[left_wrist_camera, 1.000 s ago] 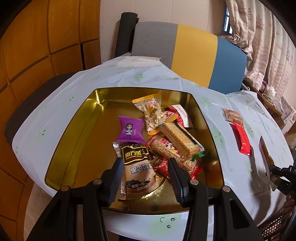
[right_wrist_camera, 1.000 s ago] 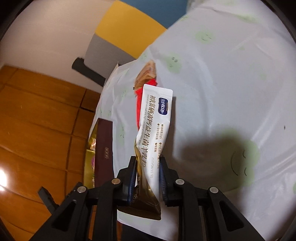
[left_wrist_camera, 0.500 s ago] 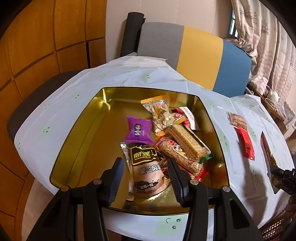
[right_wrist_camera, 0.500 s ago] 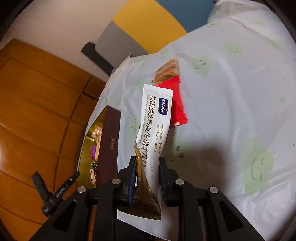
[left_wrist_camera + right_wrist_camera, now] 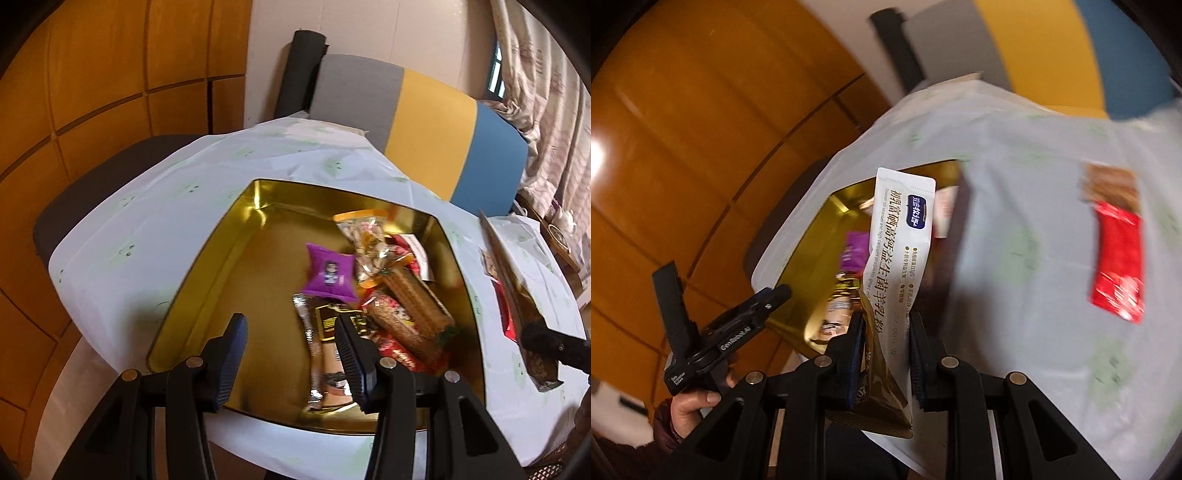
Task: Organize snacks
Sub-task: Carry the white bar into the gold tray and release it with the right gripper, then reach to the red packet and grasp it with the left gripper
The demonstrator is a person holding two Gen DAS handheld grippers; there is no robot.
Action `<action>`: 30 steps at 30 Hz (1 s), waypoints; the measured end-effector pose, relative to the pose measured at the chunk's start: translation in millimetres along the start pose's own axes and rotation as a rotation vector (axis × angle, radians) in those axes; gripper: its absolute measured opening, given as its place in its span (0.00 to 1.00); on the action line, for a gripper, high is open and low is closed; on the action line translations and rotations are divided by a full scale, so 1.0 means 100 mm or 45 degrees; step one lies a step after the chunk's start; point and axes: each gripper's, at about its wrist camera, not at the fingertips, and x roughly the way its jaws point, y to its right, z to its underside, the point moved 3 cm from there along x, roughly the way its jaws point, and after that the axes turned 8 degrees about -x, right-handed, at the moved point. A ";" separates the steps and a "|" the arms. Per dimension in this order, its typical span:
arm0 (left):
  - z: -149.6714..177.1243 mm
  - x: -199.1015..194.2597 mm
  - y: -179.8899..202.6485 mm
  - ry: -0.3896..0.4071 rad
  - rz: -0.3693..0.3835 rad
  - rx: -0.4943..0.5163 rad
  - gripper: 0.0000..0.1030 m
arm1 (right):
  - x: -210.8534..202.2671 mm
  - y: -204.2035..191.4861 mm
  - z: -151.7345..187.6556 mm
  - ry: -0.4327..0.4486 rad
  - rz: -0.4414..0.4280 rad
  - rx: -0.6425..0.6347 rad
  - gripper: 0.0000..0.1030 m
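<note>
Your right gripper (image 5: pixel 884 345) clamps the white sachet (image 5: pixel 899 254) by its lower end, so it hangs free above the gold tin (image 5: pixel 236 266) on the desk. Your left gripper (image 5: pixel 291 354) waits half-open and empty, near the tin's front edge.

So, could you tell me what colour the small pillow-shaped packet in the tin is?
Purple packet, clearest in the left wrist view.

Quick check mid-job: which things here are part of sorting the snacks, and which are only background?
Job:
white sachet clamped in right gripper
gold tin
purple packet
red packet on the cloth
left gripper

Background:
striped chair
curtain
wood panelling
</note>
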 end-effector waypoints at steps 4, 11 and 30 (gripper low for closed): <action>0.00 0.03 -0.11 -0.012 -0.016 -0.030 0.48 | 0.35 -0.21 -0.15 -0.055 0.001 -0.041 0.22; 0.04 0.08 -0.19 -0.033 -0.026 -0.044 0.48 | 0.97 -0.35 -0.14 -0.197 -0.010 -0.049 0.26; 0.10 -0.02 0.07 -0.021 0.016 0.040 0.48 | 0.48 -0.44 0.05 -0.043 0.154 -0.236 0.58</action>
